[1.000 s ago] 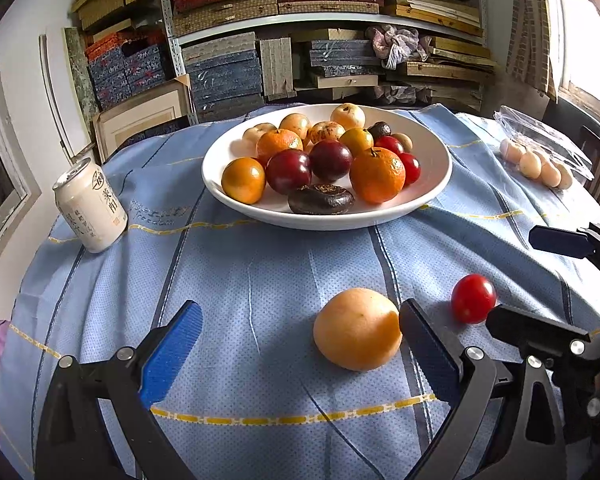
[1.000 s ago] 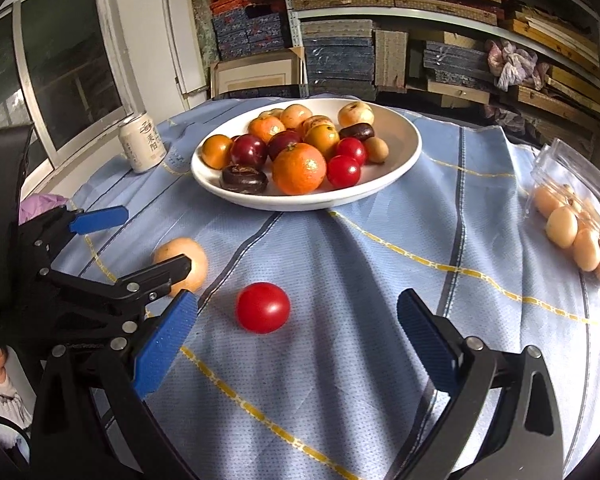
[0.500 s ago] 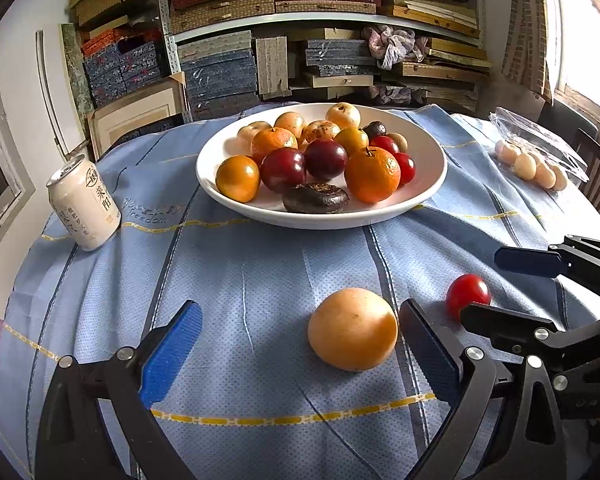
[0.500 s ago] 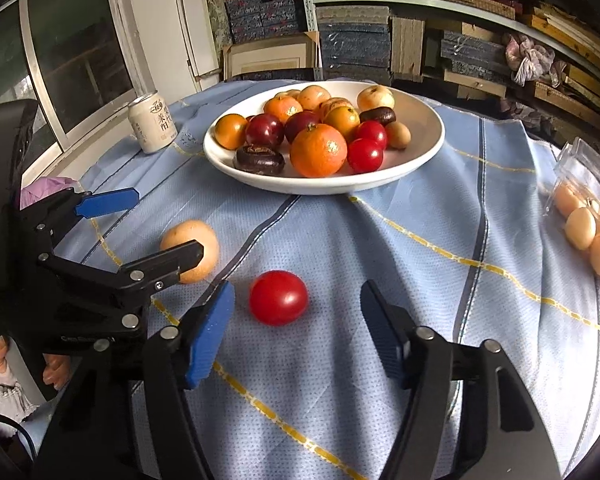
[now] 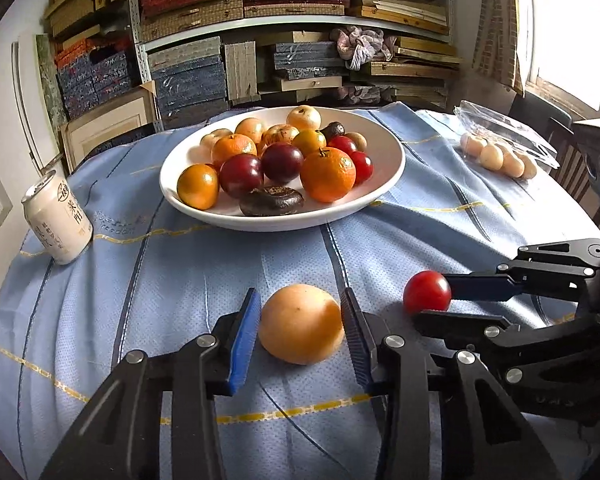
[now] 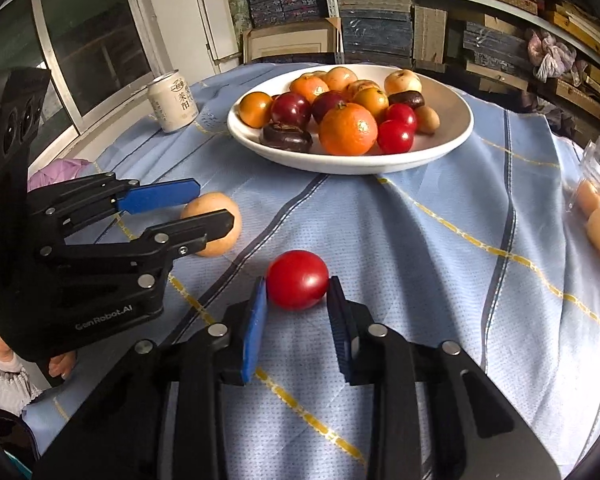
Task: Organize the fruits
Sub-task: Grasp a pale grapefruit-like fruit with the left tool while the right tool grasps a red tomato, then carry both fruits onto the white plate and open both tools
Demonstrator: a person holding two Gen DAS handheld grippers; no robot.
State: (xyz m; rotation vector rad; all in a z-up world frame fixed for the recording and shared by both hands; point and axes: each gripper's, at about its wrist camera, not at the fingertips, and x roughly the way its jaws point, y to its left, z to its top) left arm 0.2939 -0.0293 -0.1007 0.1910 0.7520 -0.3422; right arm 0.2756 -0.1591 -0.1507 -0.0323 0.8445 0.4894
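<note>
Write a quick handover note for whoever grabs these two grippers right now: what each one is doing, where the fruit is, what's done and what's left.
Left gripper: jaws closing around the pale orange fruit on the blue tablecloth; the pads look right against it, not lifted.
Right gripper: shut on the red tomato, which sits on the cloth.
White plate: already piled with oranges, plums and small tomatoes.
Done: most fruit is on the plate.
Left: probably lift these two fruits and set them on the plate.
Off to the sides: drink can, eggs.

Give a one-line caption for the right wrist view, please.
Right gripper shut on red tomato on the blue tablecloth.
</note>
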